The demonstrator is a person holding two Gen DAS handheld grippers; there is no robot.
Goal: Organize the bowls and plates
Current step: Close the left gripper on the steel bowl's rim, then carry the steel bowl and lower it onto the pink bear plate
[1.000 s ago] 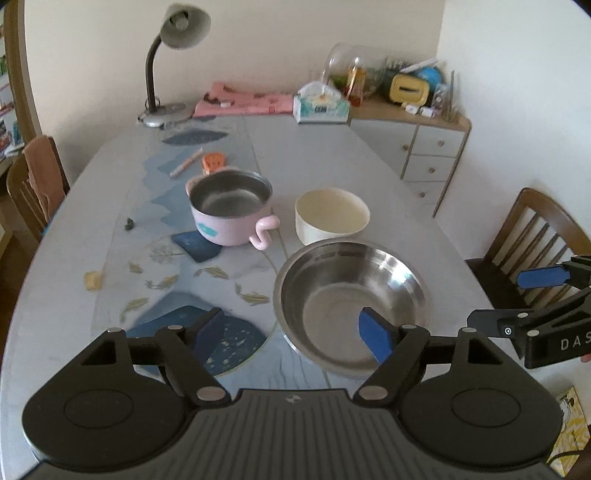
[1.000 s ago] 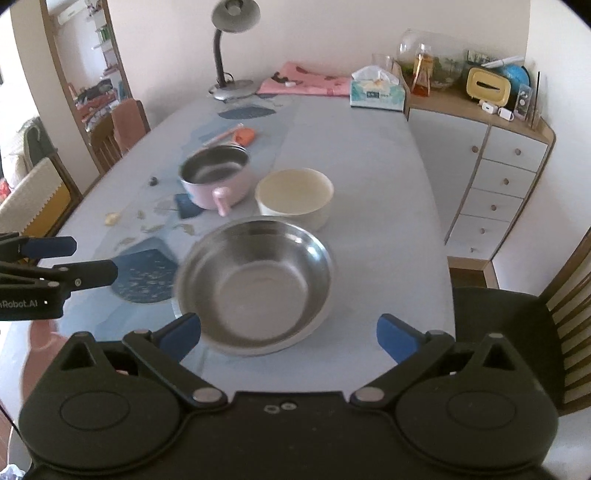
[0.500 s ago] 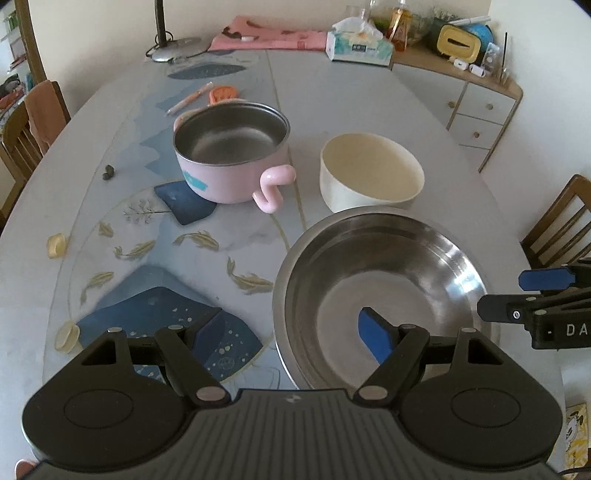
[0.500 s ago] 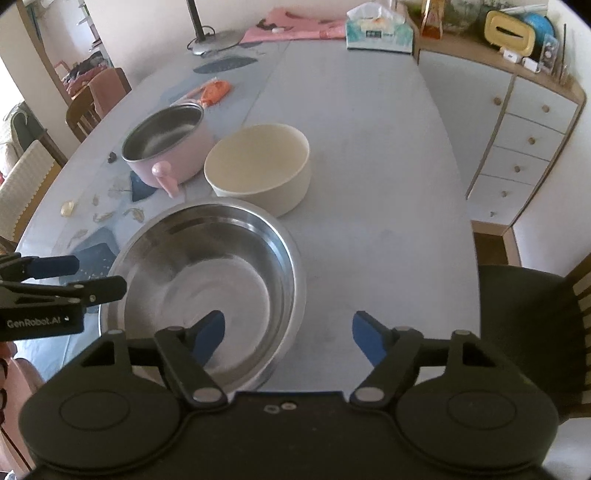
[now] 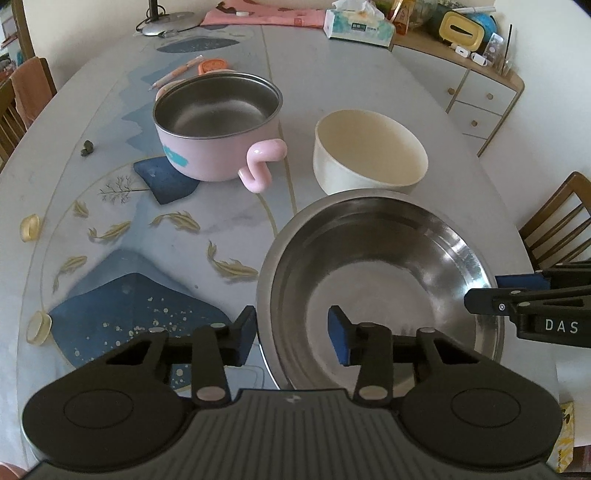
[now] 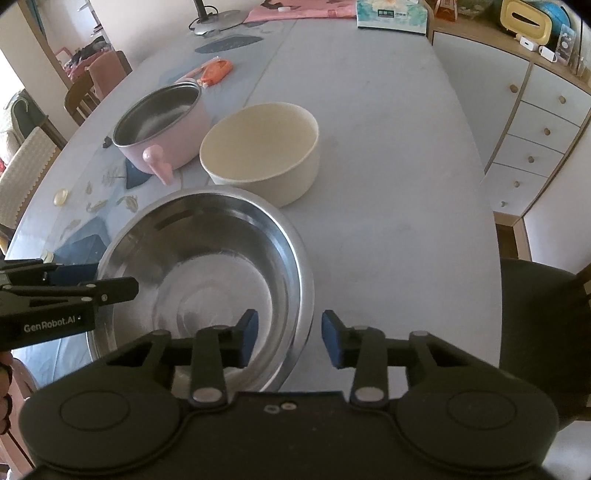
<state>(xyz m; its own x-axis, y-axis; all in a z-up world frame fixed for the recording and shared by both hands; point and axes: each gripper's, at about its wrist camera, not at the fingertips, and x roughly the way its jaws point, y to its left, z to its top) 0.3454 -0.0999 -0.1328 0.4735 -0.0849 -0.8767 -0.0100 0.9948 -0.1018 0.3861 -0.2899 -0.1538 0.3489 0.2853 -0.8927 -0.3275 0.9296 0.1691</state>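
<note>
Already straddling the rim on opposite sides, two hand-held tools frame a large steel bowl [image 5: 380,280] on a patterned dining surface [image 5: 369,92]. The left tool [image 5: 291,334] has one blue pad outside the bowl's wall and the other inside, its jaws partly open, with a gap still visible on both sides of the rim; it holds nothing. The right tool [image 6: 289,334] mirrors it at the opposite edge, one pad over the bowl's interior, the other over bare surface, likewise partly open and empty. Whether either pad already touches metal cannot be told.

Just beyond the steel bowl, ahead of both tools, stands a cream bowl [image 5: 369,155], close against the steel rim. To its left, seen from the left tool, sits a pink pot [image 5: 218,129] with a curled handle pointing toward the cream bowl. Farther ahead lie a pen [image 5: 177,72] and an orange object, and past the surface's far end a tissue box [image 5: 356,26] and a lamp base.

The step in hand appears to be a two-sided grasp of the steel bowl, the first move in gathering the vessels. Next, both tools likely need to close on the thin rim together and lift evenly; an uneven pinch could tip the smooth wall out of either grip.
</note>
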